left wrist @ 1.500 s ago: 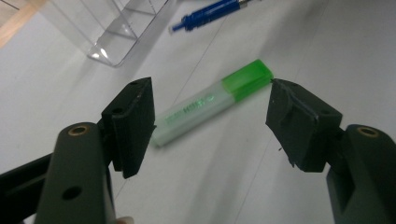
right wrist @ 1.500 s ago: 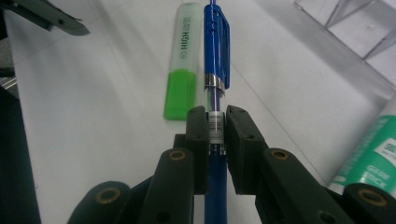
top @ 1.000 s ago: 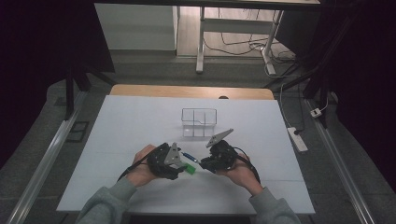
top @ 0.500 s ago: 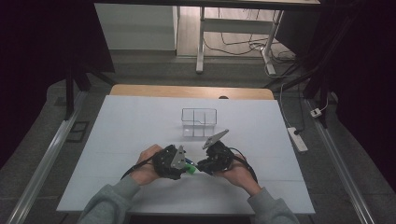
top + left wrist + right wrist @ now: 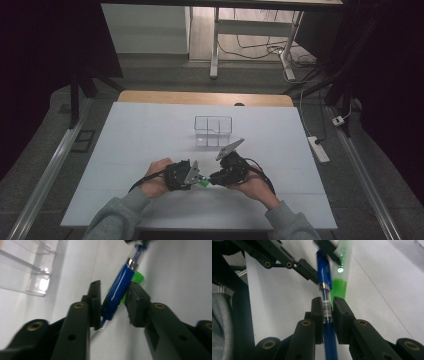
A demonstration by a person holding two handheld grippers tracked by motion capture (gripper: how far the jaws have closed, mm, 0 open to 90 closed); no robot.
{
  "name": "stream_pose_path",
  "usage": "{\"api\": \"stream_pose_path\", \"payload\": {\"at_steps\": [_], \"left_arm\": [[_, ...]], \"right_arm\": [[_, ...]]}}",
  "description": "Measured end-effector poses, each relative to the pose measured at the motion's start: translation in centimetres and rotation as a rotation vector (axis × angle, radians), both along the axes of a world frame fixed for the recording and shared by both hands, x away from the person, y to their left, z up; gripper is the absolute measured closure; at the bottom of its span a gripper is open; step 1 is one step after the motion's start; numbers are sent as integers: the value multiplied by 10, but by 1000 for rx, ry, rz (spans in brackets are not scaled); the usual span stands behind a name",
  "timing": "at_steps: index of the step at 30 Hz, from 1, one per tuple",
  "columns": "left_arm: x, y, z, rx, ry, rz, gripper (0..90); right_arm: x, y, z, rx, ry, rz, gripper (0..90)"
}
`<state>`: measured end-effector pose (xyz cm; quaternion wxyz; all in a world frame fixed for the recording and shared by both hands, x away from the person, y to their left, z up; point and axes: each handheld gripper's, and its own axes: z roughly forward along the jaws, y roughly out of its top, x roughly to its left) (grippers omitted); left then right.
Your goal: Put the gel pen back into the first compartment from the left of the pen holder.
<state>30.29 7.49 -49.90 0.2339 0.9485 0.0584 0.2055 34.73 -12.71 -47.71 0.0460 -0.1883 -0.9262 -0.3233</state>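
A blue pen with a clear barrel is held between both grippers, low over the table's front middle. My right gripper is shut on the clear barrel, seen also in the high view. My left gripper has the blue cap end between its jaws; they have just been closing, and both pads touch the cap. From the right gripper view, the left gripper flanks the cap. A green marker lies on the table right behind the pen.
A clear plastic box with compartments stands on the white table a little beyond the hands, and shows at the upper left of the left gripper view. A power strip lies on the floor to the right.
The left gripper's jaws have narrowed onto the pen's cap end. Both hands have stayed nearly where they were, and the right gripper keeps its hold.
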Motion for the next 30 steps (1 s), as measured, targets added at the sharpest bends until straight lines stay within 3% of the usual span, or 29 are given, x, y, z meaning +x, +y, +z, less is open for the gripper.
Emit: {"api": "stream_pose_path", "payload": {"at_steps": [3, 7, 8, 18, 22, 30], "left_arm": [[-2, 0, 1, -17, 25, -43, 780], [0, 2, 2, -31, 25, -32, 791], [0, 3, 1, -60, 32, -16, 791], [11, 22, 3, -170, 64, 74, 791], [15, 30, 3, -208, 93, 100, 791], [19, 42, 4, -261, 103, 153, 791]], "right_arm": [[3, -5, 2, 26, -12, -42, 728], [5, -10, 4, 58, -23, -73, 661], [4, -10, 5, 61, -36, -84, 641], [7, -27, 18, 153, -186, -237, 521], [7, -33, 21, 161, -216, -275, 494], [8, -42, 22, 201, -249, -333, 443]]}}
